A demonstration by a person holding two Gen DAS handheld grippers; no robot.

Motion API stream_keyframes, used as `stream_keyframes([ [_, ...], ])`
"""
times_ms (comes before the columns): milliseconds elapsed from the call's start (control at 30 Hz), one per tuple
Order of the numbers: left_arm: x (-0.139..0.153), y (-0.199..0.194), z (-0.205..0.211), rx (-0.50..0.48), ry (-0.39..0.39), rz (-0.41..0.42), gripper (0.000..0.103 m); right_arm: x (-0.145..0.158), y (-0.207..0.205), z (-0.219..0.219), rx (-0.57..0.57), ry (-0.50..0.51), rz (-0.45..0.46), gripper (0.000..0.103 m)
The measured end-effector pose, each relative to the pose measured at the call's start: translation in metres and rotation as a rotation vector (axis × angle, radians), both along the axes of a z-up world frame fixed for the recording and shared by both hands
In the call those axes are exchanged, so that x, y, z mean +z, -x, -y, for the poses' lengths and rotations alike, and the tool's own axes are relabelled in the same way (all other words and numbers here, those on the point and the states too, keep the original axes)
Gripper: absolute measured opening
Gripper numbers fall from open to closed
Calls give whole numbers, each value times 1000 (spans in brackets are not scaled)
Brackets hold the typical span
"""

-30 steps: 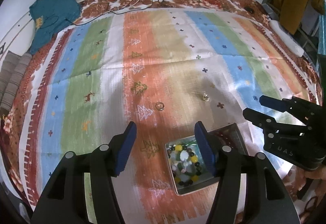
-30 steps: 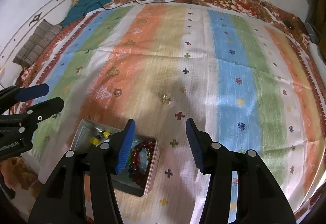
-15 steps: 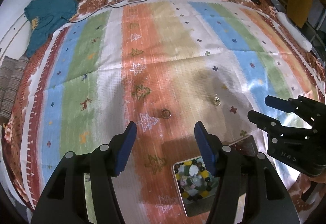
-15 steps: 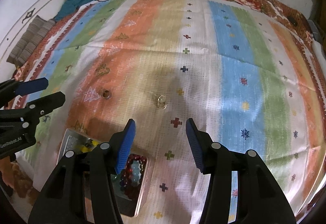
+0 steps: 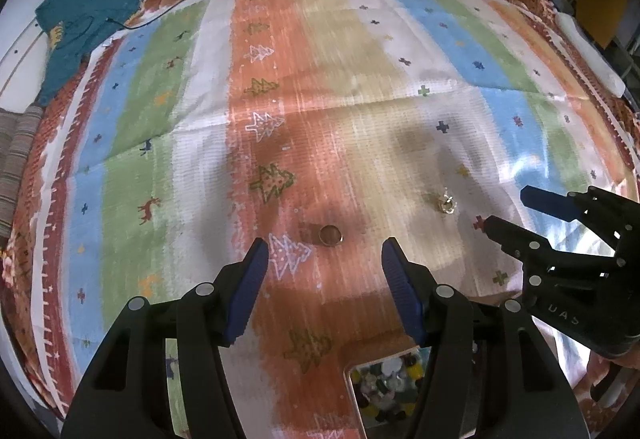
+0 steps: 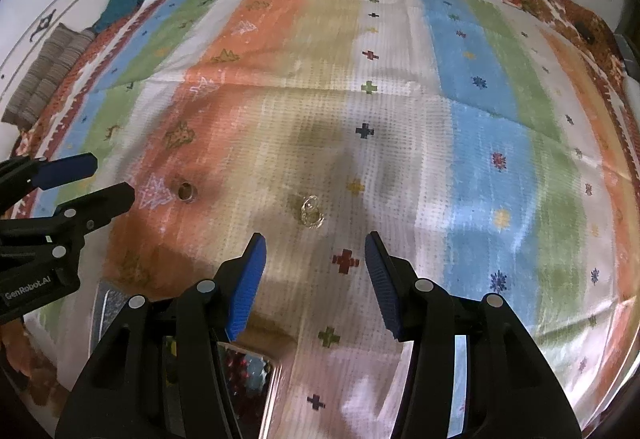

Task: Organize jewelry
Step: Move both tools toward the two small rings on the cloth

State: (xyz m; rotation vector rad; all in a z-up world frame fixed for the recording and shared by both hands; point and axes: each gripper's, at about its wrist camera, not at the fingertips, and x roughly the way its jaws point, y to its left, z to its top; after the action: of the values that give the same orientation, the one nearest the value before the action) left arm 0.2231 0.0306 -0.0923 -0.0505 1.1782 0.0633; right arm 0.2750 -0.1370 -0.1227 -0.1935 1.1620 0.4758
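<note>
On striped bedspread [image 5: 360, 87], two rings [image 5: 330, 235]

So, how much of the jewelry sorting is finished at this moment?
Done: beaded bracelets already lie in the metal box. In hand: nothing; the left claw and right claw are both open and empty above the striped cloth. Left: the gold ring and the small clear ring lie loose on the cloth, each ahead of one claw.

A striped cloth [image 5: 360, 99] bears 2 rings [image 5: 330, 235] and a bead-filled tin [image 5: 386, 391].
</note>
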Motion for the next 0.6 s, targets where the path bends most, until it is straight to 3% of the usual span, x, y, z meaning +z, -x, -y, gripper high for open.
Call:
stream_keyframes([
  [600, -34, -23, -6, 0, -19, -90, 57, -30, -21, -15, 22, 43, -55, 51],
])
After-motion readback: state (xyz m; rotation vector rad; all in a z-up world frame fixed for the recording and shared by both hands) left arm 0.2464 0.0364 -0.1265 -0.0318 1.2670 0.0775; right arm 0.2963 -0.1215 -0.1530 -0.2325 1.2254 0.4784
